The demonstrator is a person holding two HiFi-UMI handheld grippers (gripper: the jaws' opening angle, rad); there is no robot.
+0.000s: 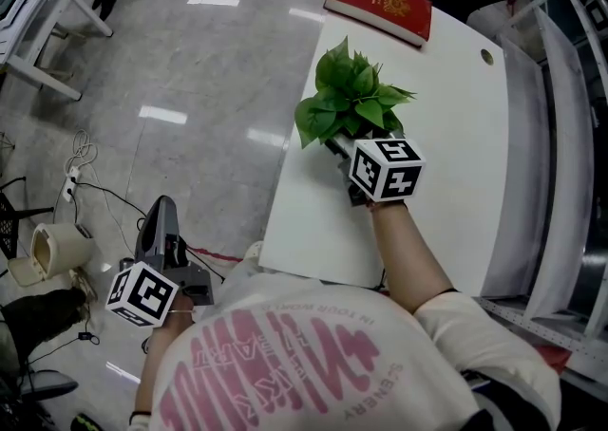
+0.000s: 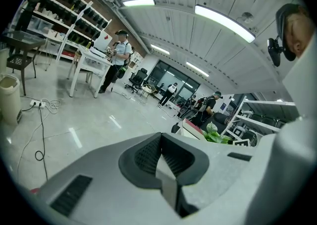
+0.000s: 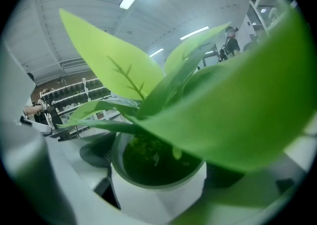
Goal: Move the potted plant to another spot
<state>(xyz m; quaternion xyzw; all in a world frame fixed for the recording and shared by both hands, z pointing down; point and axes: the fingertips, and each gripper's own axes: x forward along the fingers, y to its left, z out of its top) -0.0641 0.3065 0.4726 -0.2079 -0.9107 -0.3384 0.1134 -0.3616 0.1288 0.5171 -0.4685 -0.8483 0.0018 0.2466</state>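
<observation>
The potted plant point(image 1: 351, 97) has broad green leaves and a white pot point(image 3: 158, 192). It is over the middle left of the white table point(image 1: 456, 135); leaves and gripper hide the pot in the head view, so I cannot tell if it rests on the table. My right gripper point(image 1: 340, 152) is shut on the pot, with a jaw on either side in the right gripper view point(image 3: 158, 169). My left gripper point(image 1: 161, 209) hangs off the table at the lower left over the floor, shut with nothing in it point(image 2: 161, 162). The plant's leaves point(image 2: 215, 135) show far off in the left gripper view.
A red book point(image 1: 378, 4) lies at the table's far end, and a cable hole point(image 1: 487, 56) is near the far right corner. White shelving point(image 1: 570, 135) stands along the right. Cables and a power strip point(image 1: 68, 187) lie on the floor at left. People point(image 2: 118, 55) stand farther off.
</observation>
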